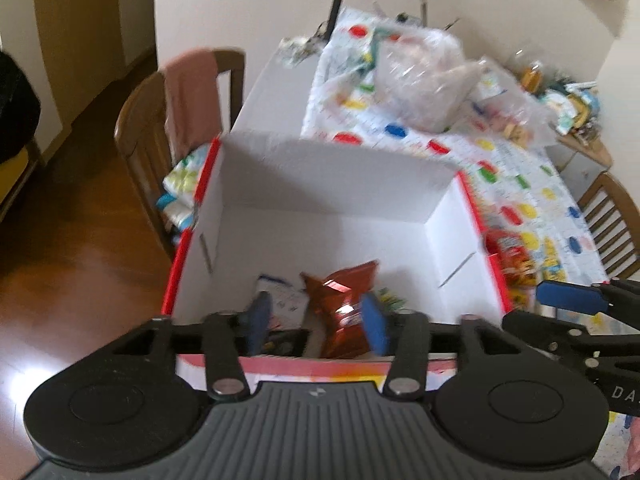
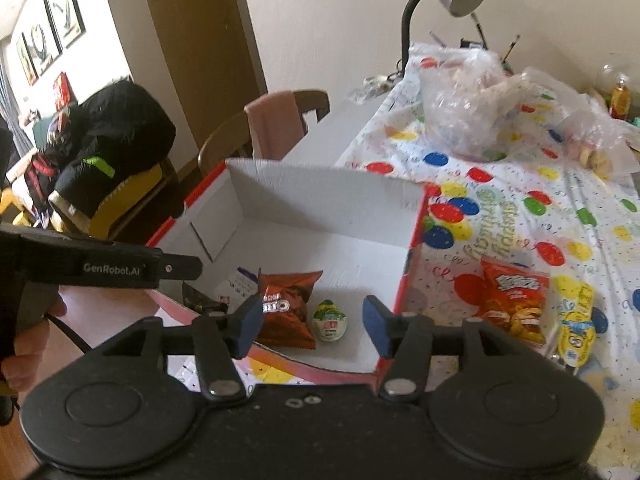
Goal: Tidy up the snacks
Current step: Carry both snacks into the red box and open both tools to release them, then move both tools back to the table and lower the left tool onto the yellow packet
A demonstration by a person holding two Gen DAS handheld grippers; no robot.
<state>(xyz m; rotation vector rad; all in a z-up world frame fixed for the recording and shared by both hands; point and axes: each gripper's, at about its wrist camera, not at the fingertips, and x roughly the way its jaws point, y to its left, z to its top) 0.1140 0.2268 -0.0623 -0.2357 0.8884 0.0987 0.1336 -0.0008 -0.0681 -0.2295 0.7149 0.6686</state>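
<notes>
The left gripper [image 1: 316,322] stands spread wide, its matte blue pads flanking but not pinching the crinkled, glossy brown snack bag [image 1: 344,304] lying below in the box [image 1: 332,176]. The right gripper [image 2: 312,326] is likewise wide and empty, over the box's near right corner. The box is white corrugated card with red edges. Beside the bag lies a smooth egg-shaped sweet [image 2: 330,320]. Right of the box, on the balloon-printed tablecloth [image 2: 520,208], rests an orange crisp packet [image 2: 514,300].

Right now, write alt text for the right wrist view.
The open right claw hovers over a white box holding a brown Oreo bag and an egg-shaped snack. An orange chip bag lies outside on the balloon-print tablecloth.
</notes>
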